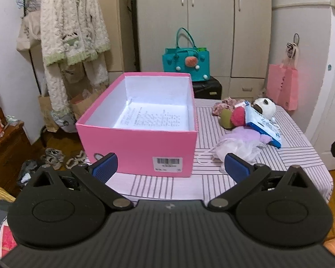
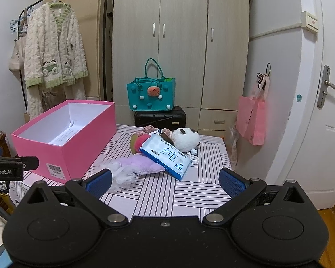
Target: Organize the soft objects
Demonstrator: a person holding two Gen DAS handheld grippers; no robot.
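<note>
since both grippers hang wide apart and hold nothing, the first pick is yet to come. right of the open pink cardboard box (image 2: 62,138), the soft pile waits: a white mesh pouf (image 2: 122,174), lilac plush (image 2: 140,164), blue wipes pack (image 2: 166,156) and panda toy (image 2: 185,138). i'd send the right gripper (image 2: 165,182) to the pouf, nearest it, pinching deep, while the left gripper (image 1: 170,164) stays before the box.

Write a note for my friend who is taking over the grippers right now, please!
Left gripper: open, holding nothing, facing the open pink cardboard box.
Right gripper: open, holding nothing, facing the pile.
Box: only a printed paper sheet inside.
On the striped tablecloth, beside the box: white panda plush, blue wet-wipes pack, purple fluffy toy, white mesh puff, red-and-green plush.
Done: nothing boxed.
Left: every soft thing.
</note>
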